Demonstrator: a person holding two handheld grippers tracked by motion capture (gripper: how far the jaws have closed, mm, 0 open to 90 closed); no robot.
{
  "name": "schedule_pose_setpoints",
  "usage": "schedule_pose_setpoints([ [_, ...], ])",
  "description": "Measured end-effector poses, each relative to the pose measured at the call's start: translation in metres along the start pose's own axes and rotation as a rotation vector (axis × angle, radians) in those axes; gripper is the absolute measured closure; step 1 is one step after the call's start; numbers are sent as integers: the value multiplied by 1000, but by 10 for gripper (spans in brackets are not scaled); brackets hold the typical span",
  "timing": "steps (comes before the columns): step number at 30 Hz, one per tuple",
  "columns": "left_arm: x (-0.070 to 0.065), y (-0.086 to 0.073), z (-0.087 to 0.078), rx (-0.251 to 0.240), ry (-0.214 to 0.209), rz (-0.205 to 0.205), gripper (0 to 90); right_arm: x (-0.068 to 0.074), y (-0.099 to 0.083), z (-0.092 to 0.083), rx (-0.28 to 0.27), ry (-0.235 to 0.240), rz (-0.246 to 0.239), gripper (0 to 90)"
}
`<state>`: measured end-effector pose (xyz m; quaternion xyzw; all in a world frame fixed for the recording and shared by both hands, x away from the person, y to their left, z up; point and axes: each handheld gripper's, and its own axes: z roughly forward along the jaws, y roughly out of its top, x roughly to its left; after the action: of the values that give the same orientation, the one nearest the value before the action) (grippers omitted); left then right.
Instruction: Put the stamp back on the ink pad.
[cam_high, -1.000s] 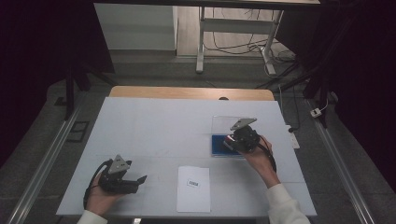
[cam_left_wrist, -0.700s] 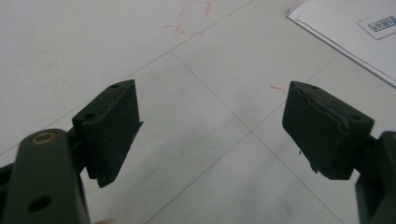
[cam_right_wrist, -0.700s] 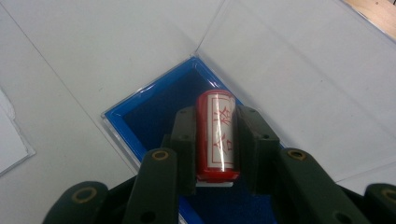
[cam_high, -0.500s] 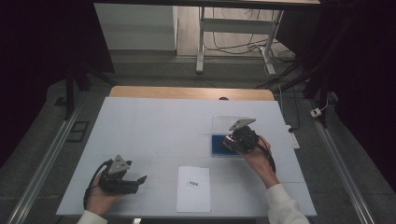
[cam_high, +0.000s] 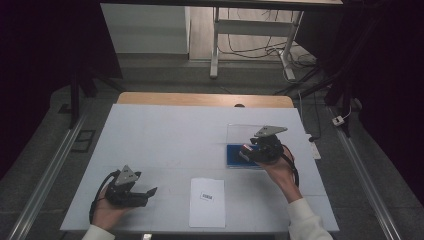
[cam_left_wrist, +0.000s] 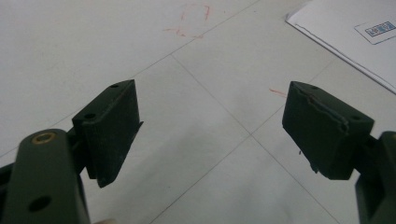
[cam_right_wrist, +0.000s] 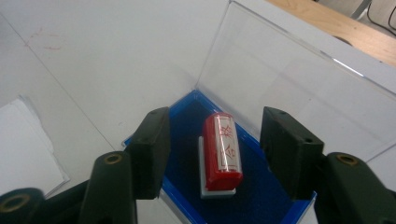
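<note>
A red stamp (cam_right_wrist: 223, 151) with a white label lies on its side on a grey base inside a blue-lined box (cam_right_wrist: 187, 135). The box's clear lid (cam_right_wrist: 280, 70) stands open behind it. My right gripper (cam_right_wrist: 217, 121) hangs over the box. Its jaws have just been opening and now stand apart on either side of the stamp, with gaps to it. In the high view, the right gripper (cam_high: 252, 151) sits over the blue box (cam_high: 235, 156) at right of centre. My left gripper (cam_high: 147, 192) rests open at the front left, with bare table between its jaws (cam_left_wrist: 210, 107).
A white sheet of paper (cam_high: 207, 202) with a small printed label lies at the table's front centre, between the two hands. Its corner (cam_left_wrist: 355, 32) lies just beyond the left gripper. The wooden table edge (cam_high: 200, 99) runs along the far side.
The right hand has barely shifted over the blue box. The left hand has stayed still.
</note>
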<state>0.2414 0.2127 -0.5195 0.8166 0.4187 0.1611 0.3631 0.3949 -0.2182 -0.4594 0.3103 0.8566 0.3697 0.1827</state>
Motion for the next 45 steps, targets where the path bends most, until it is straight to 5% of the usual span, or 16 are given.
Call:
schedule_pose_setpoints([
  [7,1,1,-1,-10,-7,-5,192,6,-8,-11,-24,-29,-27,382],
  [18,3,3,0,-17,-14,-4,192,6,-29,-38,-53,-30,8,376],
  [31,1,2,-1,-20,-29,2,191,20,-89,-74,-122,-12,29,377],
  [38,-2,2,-2,-19,-23,8,191,21,-117,-82,-114,10,28,377],
  [45,-1,3,0,-12,-19,11,191,21,-118,-82,-124,15,23,377],
])
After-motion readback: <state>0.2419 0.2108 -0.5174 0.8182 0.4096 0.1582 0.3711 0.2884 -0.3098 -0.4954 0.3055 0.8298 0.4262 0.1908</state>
